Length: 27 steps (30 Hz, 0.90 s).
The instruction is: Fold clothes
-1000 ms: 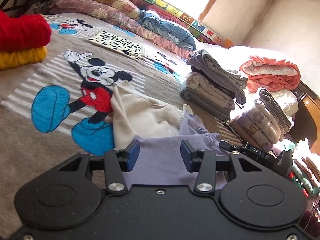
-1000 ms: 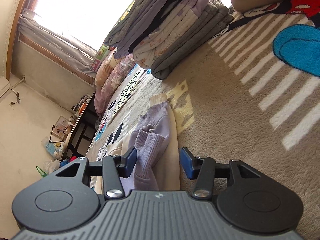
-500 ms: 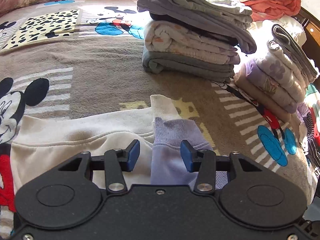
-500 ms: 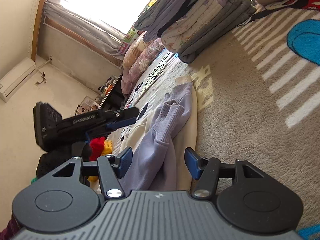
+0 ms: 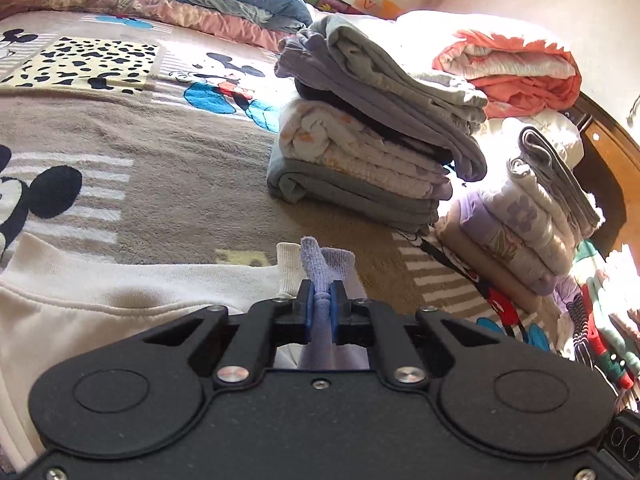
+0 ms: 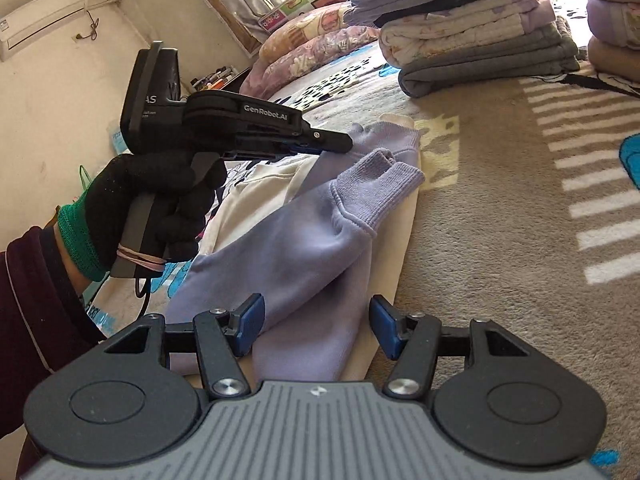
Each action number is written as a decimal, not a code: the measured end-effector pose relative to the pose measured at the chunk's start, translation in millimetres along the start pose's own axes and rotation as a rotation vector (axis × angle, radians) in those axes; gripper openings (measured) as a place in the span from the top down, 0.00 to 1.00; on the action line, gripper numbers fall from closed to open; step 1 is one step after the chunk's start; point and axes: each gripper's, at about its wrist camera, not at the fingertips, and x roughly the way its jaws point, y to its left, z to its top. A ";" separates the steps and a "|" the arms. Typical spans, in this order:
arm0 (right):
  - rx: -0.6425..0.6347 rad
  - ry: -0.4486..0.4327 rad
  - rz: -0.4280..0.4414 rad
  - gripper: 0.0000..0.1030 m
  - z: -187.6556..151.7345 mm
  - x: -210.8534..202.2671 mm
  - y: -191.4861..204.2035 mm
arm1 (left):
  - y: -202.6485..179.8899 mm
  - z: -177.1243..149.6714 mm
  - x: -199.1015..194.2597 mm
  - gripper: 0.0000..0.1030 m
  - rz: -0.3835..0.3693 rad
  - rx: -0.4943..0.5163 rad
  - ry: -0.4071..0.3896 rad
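The left tongs (image 5: 322,300) pinch a lavender sleeve cuff (image 5: 320,270) of the sweatshirt (image 6: 292,256) (lettered "GenRobot.AI" on their side). The right tongs (image 6: 316,326) gape empty over the sweatshirt, lying on the Mickey Mouse blanket (image 5: 160,176) near folded stacks (image 5: 372,152).

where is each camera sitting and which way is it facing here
Left wrist: rides the left gripper, low over the bed, facing the folded clothes stack; its jaws are shut on the lilac sleeve cuff.
Right wrist: rides the right gripper, looking along the lilac sweatshirt toward the window; jaws open, and a gloved hand holds the left gripper.
Shared: the sweatshirt, the cream garment, the stack.
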 end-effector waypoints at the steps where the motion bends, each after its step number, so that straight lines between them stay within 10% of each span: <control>1: 0.001 0.003 -0.005 0.43 -0.9 -0.6 -0.2 | 1.7 -0.8 -0.7 0.94 -0.003 -0.011 -0.012; 17: 0.088 -0.058 0.015 0.43 8.7 -15.1 -17.4 | 4.2 -8.7 -59.3 0.85 0.036 -0.022 -0.120; 27: 0.250 -0.175 0.067 0.43 17.1 16.4 -45.9 | 3.8 -116.9 -176.8 0.84 0.033 -0.023 -0.195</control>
